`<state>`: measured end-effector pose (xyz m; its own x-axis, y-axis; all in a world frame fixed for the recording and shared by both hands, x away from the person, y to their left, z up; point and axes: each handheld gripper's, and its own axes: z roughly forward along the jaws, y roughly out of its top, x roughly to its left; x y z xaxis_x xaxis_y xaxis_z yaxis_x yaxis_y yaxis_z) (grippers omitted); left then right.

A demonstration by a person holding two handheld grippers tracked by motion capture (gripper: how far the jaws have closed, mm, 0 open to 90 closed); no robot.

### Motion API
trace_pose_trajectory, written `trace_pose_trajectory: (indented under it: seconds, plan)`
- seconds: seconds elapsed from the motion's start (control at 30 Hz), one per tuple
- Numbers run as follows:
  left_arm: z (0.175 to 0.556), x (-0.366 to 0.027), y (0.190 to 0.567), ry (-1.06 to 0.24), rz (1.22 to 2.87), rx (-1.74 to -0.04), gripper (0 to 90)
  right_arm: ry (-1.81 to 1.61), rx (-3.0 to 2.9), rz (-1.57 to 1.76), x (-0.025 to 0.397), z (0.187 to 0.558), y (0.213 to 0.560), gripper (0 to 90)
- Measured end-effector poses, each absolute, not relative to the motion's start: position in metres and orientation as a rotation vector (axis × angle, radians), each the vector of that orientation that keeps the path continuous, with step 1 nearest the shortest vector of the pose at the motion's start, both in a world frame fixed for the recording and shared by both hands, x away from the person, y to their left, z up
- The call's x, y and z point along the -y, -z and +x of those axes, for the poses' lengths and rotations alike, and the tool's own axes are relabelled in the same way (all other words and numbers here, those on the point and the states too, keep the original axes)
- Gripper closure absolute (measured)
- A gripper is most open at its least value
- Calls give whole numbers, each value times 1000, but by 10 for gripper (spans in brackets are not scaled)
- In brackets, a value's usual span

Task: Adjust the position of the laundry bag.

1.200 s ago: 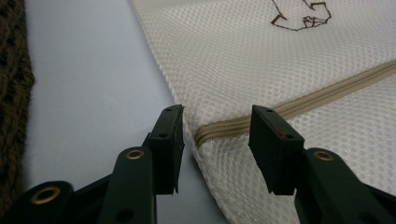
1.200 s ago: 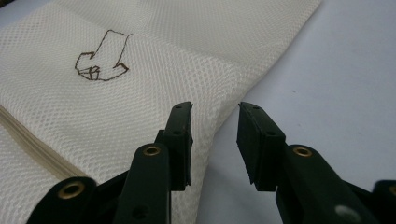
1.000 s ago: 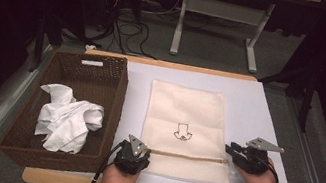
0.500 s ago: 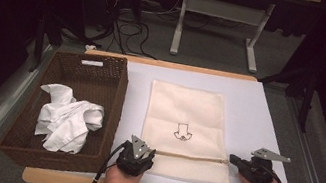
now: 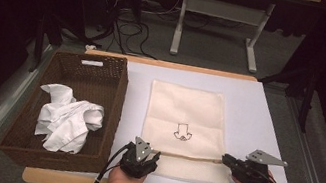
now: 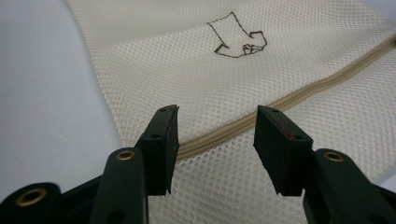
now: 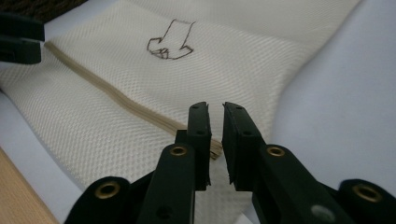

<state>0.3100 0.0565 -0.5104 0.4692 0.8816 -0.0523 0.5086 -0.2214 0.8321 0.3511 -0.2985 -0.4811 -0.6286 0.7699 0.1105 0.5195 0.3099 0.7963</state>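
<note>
Mesh bag (image 5: 183, 124), cream, zipped: I'm keeping left tool (image 6: 215, 140) spread at 7 o'clock, right tool (image 7: 215, 135) nearly together at 4.

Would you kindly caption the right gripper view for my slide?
Right gripper, jaws nearly closed, at the zipper end of a cream mesh laundry bag.

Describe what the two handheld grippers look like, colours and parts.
Both the left gripper and the right gripper are black with two flat rectangular jaws, brass-coloured rivets at the joints, and a grey three-cornered plate on top. A black cable trails from the left one.
</note>
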Motion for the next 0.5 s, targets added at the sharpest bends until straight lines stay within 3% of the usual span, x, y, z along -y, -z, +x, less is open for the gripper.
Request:
trace_pose_trajectory:
  seconds: [0.27,0.5]
  plan:
    - [310,-51,509,-535,1877,-1135,476,-1198,-2206,1282,314,343,485,631]
    - [313,-45,510,-525,1889,-1112,452,-1180,-2171,1293,306,349,485,597]
